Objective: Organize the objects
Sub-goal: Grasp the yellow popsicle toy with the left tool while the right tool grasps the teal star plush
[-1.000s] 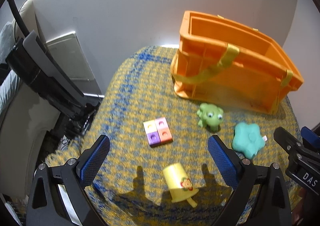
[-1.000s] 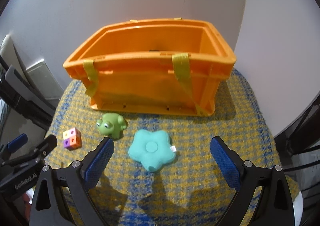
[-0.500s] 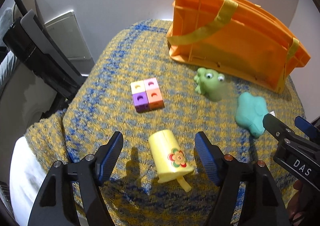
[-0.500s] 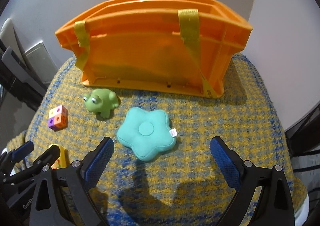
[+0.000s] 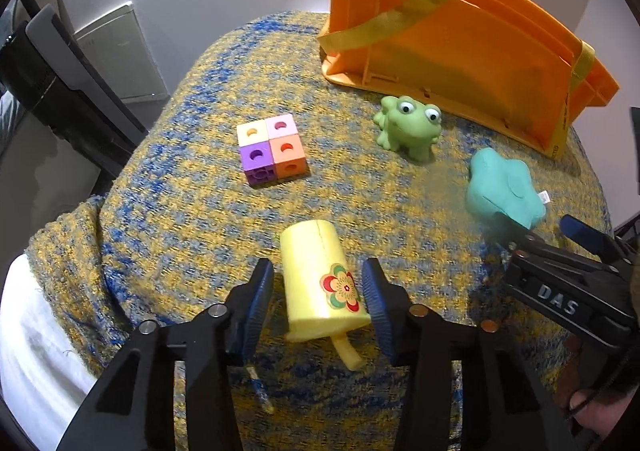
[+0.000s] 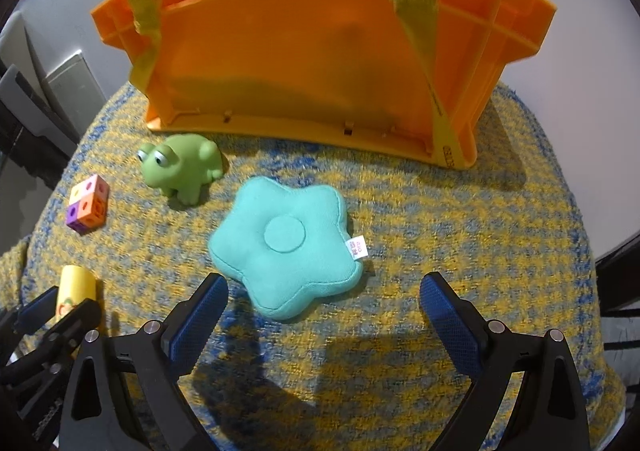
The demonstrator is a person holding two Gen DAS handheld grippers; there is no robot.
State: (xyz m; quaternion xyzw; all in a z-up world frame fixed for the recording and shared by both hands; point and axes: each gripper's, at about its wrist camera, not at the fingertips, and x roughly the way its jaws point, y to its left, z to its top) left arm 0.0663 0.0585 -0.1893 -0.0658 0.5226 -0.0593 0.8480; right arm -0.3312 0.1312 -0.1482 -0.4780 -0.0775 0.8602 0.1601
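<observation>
The left tool (image 5: pixel 318 301) is now brought low around the yellow cup (image 5: pixel 318 283), which lies on its side on the desk (image 5: pixel 180 179) with its flower sticker up and its handle towards 6 o'clock. A second ago the pads stood wide apart and well short of the cup; since then the gap has been narrowed until each pad is just beside a wall of the cup. Whether contact is made cannot be told; a thin gap seems to remain on the left pad's side, so the tool is judged nearly closed, not yet clamped. The grasp appears to be about to be completed.

The right tool (image 6: pixel 324 305) is held wide apart and has been lowered towards the teal star cushion (image 6: pixel 286 245), which now lies just ahead, towards 12 o'clock, between the pads but beyond their tips. Nothing is gripped there.

The orange crate (image 5: pixel 460 35) is seen at 1 o'clock from the left tool, at the far edge of the desk; its inside is no longer visible from either view. The frog (image 5: pixel 408 127) and the block cube (image 5: pixel 272 153) rest untouched at 12 and 11 o'clock. All four toys are outside the crate, so the task is judged barely begun; two pickups are being prepared at once.
</observation>
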